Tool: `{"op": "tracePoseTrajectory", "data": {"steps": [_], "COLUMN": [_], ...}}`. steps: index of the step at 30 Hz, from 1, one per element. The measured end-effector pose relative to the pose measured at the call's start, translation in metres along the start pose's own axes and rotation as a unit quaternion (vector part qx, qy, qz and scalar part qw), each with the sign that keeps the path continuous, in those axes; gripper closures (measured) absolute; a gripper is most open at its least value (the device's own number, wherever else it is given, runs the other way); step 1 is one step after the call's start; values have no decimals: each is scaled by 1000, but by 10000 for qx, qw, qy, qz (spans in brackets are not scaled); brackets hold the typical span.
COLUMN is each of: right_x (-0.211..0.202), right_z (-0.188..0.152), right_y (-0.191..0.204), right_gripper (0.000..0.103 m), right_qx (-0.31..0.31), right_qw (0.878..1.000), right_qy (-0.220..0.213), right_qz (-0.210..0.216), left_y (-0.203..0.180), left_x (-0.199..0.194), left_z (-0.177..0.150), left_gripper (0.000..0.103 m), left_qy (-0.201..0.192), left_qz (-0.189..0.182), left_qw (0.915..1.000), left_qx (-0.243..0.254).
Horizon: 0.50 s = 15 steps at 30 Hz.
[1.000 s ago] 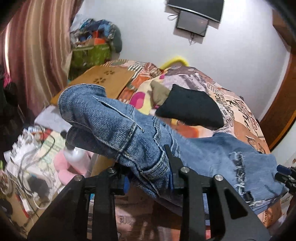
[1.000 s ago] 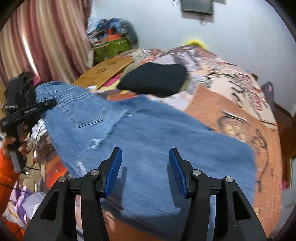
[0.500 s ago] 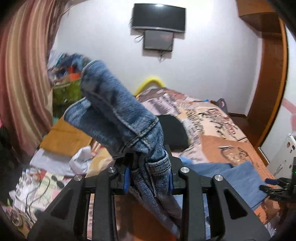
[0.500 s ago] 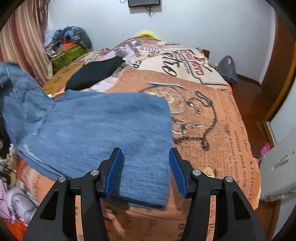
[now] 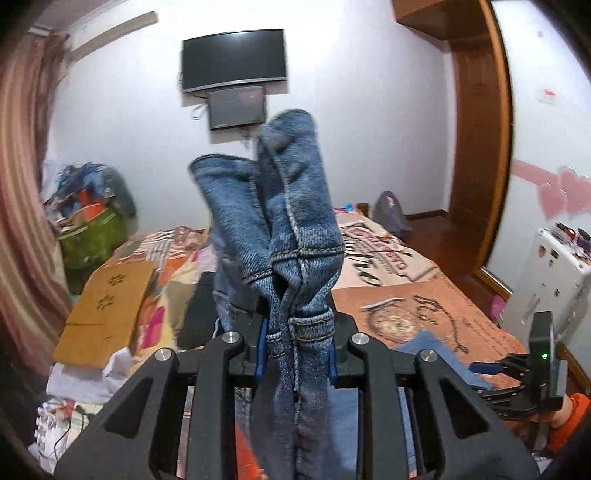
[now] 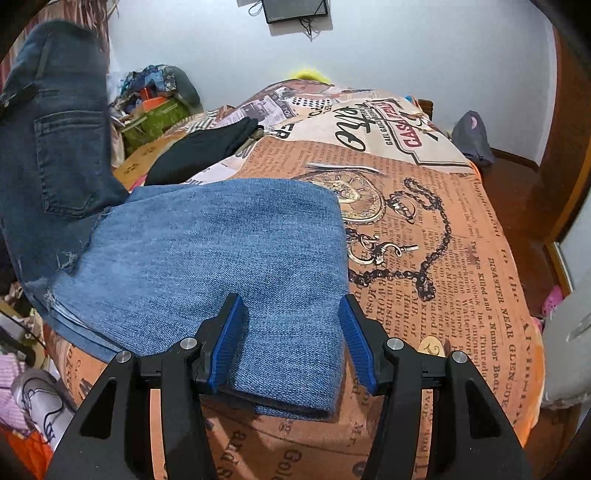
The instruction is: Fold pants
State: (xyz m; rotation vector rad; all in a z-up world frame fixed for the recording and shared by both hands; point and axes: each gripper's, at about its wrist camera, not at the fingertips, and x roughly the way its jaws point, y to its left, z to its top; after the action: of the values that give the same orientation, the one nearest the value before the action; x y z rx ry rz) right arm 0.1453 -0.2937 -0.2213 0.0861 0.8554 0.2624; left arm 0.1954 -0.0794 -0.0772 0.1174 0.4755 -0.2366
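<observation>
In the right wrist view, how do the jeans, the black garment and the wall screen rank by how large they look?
Largest to smallest, as they look:
1. jeans, filling much of the frame, though closest to the camera
2. black garment on the bed behind them
3. wall screen, cut by the top edge and farthest away, so its true size is unsure

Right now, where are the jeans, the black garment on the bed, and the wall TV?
jeans (image 5: 295, 266), left wrist view, bunched waistband seam above the claw.
black garment (image 6: 207, 147), right wrist view, its middle.
wall TV (image 5: 234, 59), left wrist view, screen centre.
</observation>
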Motion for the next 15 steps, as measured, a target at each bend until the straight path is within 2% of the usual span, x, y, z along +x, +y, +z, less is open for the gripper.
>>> {"op": "tracePoseTrajectory", "data": {"steps": [7, 15], "right_x": [1, 2], "right_z": [-1, -2], "right_y": [-5, -8], "right_gripper": [51, 51], "right_qx": [56, 118], "right_qw": [9998, 9995], "right_qy": [-57, -63], "right_qz": [175, 290], "left_y": [-59, -117], "left_x": [23, 47], "left_z": [4, -23], "left_gripper": [81, 81], "left_qy": [212, 770], "left_qz": [-576, -1228], "left_qw": [9977, 9879], "left_qx": [292, 553]}}
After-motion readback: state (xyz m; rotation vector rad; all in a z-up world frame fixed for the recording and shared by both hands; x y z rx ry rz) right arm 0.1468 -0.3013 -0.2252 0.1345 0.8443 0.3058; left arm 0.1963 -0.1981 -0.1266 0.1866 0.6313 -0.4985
